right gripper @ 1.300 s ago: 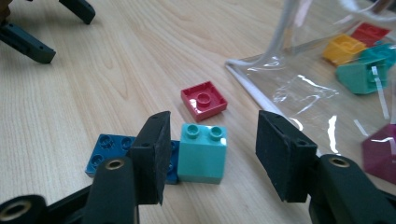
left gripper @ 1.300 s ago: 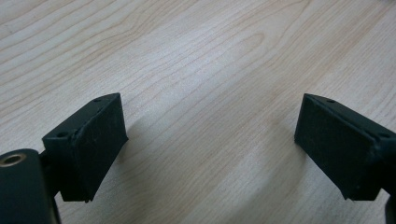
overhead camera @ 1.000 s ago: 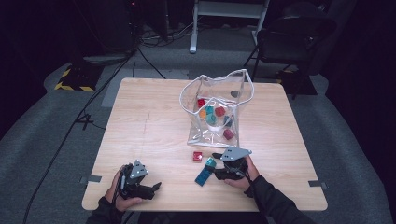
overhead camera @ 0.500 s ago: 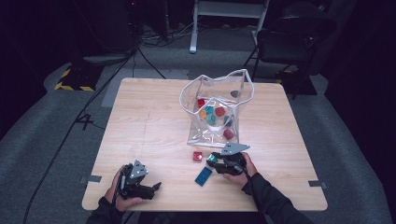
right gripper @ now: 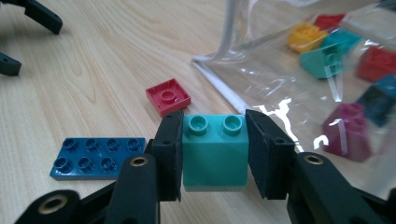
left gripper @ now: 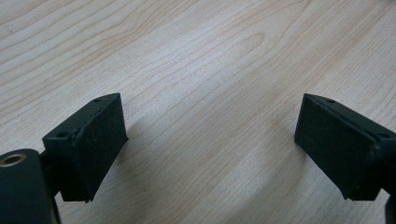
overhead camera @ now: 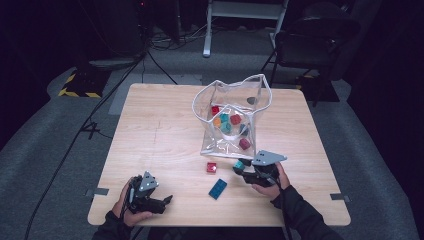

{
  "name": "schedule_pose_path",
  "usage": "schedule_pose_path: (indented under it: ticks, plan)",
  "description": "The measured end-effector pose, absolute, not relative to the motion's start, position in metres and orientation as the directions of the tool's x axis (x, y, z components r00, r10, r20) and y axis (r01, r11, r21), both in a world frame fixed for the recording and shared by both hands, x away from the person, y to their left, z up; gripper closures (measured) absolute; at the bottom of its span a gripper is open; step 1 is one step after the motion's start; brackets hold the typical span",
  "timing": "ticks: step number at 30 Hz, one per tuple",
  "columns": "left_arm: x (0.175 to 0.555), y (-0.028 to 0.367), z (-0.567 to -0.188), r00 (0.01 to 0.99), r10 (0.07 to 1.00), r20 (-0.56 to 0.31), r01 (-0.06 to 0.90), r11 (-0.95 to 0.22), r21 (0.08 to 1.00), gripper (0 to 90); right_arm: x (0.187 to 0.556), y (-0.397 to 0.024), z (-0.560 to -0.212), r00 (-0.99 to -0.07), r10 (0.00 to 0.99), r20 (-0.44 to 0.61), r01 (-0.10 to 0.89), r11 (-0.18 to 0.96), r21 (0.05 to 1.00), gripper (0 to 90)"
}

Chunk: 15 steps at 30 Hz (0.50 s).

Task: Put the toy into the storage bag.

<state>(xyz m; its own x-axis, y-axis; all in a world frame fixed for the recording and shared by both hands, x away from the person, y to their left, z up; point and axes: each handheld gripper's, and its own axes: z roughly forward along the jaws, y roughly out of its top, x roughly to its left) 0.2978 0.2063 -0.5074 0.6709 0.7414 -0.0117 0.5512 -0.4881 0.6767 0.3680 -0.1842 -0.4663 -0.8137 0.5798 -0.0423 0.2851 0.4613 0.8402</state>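
Observation:
My right gripper [right gripper: 214,140] is shut on a teal two-stud brick [right gripper: 214,158], its pads pressing both sides. In the high view the right gripper [overhead camera: 241,167] holds the teal brick [overhead camera: 238,163] just off the front corner of the clear plastic bag [overhead camera: 232,145]. A small red brick [overhead camera: 212,167] and a flat blue plate [overhead camera: 217,189] lie on the table to its left. The red brick [right gripper: 168,97] and blue plate [right gripper: 97,157] also lie beyond the right jaws. My left gripper [overhead camera: 167,200] rests near the front left edge. The left gripper [left gripper: 212,140] stands open over bare wood.
The bag [right gripper: 327,74] holds several coloured bricks, among them red, yellow, teal and magenta ones. The wooden table [overhead camera: 150,130] has free room on its left half. A chair [overhead camera: 310,45] and cables stand on the floor beyond the far edge.
The right gripper has shut on the teal brick and carried it a little right and toward the bag. The left gripper has stayed put.

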Motion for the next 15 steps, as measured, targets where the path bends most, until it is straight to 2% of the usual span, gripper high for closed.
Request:
schedule_pose_path:
  ticks: [15]
  plan:
    - [0.298,0.206,-0.507,0.671,0.741,-0.011,0.551,-0.489,0.676,9.3,0.36,-0.227,-0.412,-0.77,0.634,-0.071,0.222,0.37,0.902,59.2]
